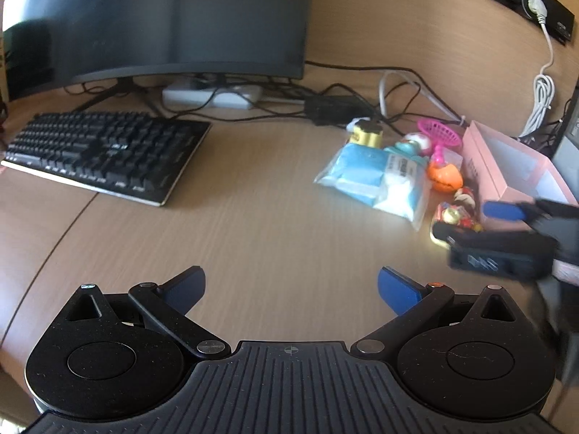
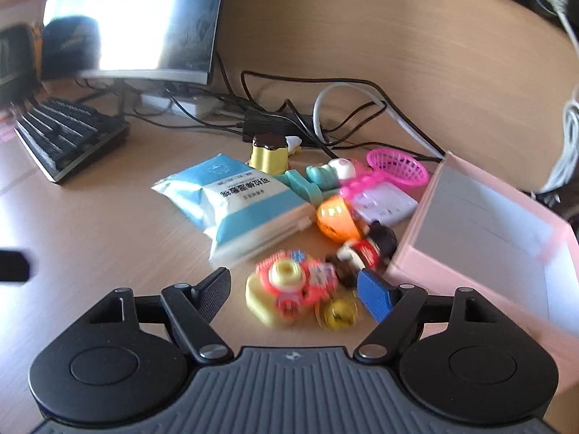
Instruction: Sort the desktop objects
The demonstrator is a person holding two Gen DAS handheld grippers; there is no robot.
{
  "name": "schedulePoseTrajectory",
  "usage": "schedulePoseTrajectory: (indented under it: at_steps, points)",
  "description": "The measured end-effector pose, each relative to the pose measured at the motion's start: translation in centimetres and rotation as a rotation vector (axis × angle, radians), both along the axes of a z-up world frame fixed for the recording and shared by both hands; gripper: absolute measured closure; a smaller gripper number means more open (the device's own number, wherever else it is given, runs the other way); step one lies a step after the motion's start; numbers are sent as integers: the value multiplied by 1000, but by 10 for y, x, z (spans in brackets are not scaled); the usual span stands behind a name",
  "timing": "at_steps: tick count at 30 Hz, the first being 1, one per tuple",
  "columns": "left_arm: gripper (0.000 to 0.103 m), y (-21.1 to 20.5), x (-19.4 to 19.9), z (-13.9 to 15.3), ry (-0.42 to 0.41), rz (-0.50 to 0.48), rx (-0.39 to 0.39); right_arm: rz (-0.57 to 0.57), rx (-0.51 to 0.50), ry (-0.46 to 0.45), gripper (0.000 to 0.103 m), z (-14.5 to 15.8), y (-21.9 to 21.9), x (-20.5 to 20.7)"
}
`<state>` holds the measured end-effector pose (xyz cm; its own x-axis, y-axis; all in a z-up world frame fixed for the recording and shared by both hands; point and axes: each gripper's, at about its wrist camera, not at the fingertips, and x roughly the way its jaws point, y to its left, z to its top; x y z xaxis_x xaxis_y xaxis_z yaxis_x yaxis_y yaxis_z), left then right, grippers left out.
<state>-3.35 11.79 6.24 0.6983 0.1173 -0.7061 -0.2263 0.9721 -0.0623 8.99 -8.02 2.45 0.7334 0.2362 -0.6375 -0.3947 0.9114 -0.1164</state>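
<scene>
From the left wrist, the left gripper [image 1: 291,285] hangs over bare desk [image 1: 253,224], its jaws spread wide with nothing between them. Off to the right, small toys and a blue-and-white packet [image 1: 376,177] are heaped beside a pink box [image 1: 481,166], which looks empty inside. From the right wrist, the right gripper [image 2: 295,293] is partly open over a red-and-yellow toy [image 2: 286,285] with a gold bell [image 2: 336,313], gripping nothing; its blue pad sits just beside the pink box [image 2: 452,267], whose visible interior holds nothing.
</scene>
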Motion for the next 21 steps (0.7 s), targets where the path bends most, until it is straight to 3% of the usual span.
schedulePoseTrajectory:
  at_steps: [1, 3, 8, 11, 13, 14, 16, 19, 21]
  points:
    - [0, 2, 0, 0, 3, -1, -5, 3, -1, 14, 36, -3, 2, 3]
    - [0, 1, 3, 1, 6, -8, -7, -2, -9, 30, 41, -5, 7, 9]
    - [0, -13, 34, 5, 13, -94, -4, 18, 49, 80, 42, -1, -17, -19]
    - [0, -25, 65, 9, 8, -158, -27, -21, 8, 64, 42, -2, -39, -44]
    - [0, -35, 87, 12, -26, -232, 9, -56, -36, 51, 42, -3, -53, -54]
    - [0, -40, 99, 13, -40, -280, 46, -71, -36, 48, 42, 0, -63, -59]
    - [0, -47, 121, 13, -70, -386, 128, -115, -3, 46, 31, 7, -80, -67]
    - [0, -52, 154, 6, -86, -592, 163, -192, 48, 33, 22, 19, -101, -75]
    - [0, -55, 175, -4, -58, -659, 174, -229, 78, 37, 20, 25, -111, -77]
